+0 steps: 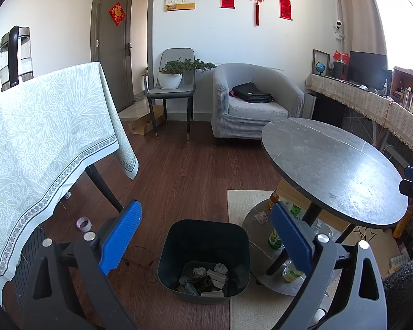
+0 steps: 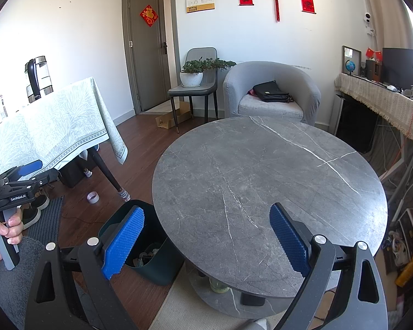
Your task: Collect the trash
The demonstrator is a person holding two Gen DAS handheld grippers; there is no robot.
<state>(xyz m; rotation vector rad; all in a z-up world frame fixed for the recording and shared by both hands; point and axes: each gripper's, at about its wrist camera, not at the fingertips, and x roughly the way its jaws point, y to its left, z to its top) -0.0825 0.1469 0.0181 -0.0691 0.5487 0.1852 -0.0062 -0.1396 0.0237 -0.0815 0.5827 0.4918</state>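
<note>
Round table point(image 2: 261, 181) bare; trash bin point(image 1: 203, 258) beside.

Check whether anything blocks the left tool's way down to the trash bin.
Nothing visible does. The left tool hangs open above the trash bin, whose mouth is uncovered; the round table stands off to the right.

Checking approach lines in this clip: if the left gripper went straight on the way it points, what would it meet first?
Probably the dark trash bin, which sits between the open fingers of the left gripper with paper scraps inside. Nothing shows in between, though depth is hard to judge.
</note>
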